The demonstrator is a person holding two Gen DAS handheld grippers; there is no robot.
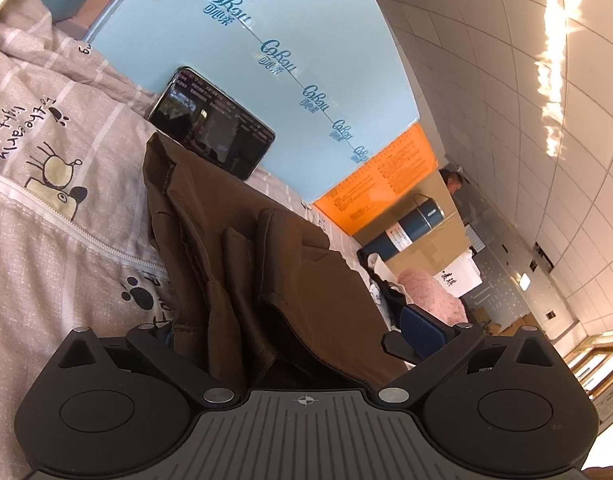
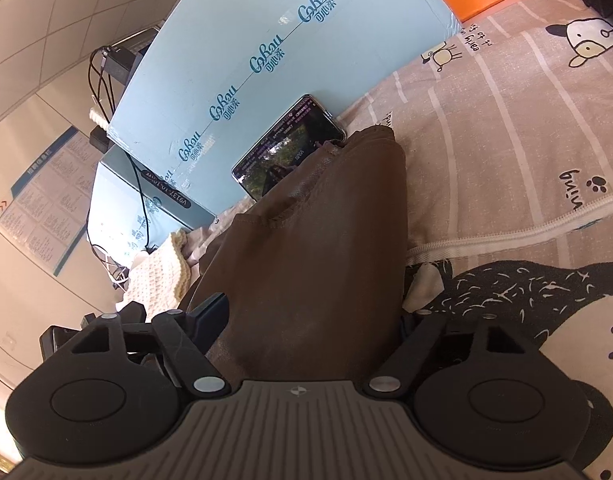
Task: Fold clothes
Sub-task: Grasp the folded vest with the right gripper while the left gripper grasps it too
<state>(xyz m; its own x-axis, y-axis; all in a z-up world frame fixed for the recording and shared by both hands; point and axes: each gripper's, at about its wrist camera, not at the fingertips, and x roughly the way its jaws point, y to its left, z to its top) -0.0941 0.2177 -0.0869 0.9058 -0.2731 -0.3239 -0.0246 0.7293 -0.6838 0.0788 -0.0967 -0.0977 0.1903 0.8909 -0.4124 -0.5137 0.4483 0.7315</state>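
Left wrist view
- Left claw (image 1: 294, 340): jaws spread wide; one blue-padded finger (image 1: 420, 334) shows clear of the cloth at the right, the other is hidden behind the fabric.
- Brown garment (image 1: 234, 248): bunched in folds on the bed cover (image 1: 46, 208), running up between the jaws toward the phone; it does not look pinched.
- Phone (image 1: 214, 124): screen lit, leaning against the light blue carton (image 1: 234, 16), just past the garment's far end.
- Orange box (image 1: 386, 184): beside the blue carton, with a blue flask (image 1: 406, 232) and a pink fluffy item (image 1: 430, 292) nearby.

Right wrist view
- Right claw (image 2: 310, 320): jaws partly drawn in, one on each side of the brown garment (image 2: 318, 248); whether the pads press on it cannot be told.
- Garment position: heaped on the bed cover (image 2: 506, 140), its far tip touching the phone (image 2: 290, 144).
- Cream knitted cloth (image 2: 158, 268): left of the garment, beside cables (image 2: 106, 80) and the light blue carton (image 2: 246, 40).
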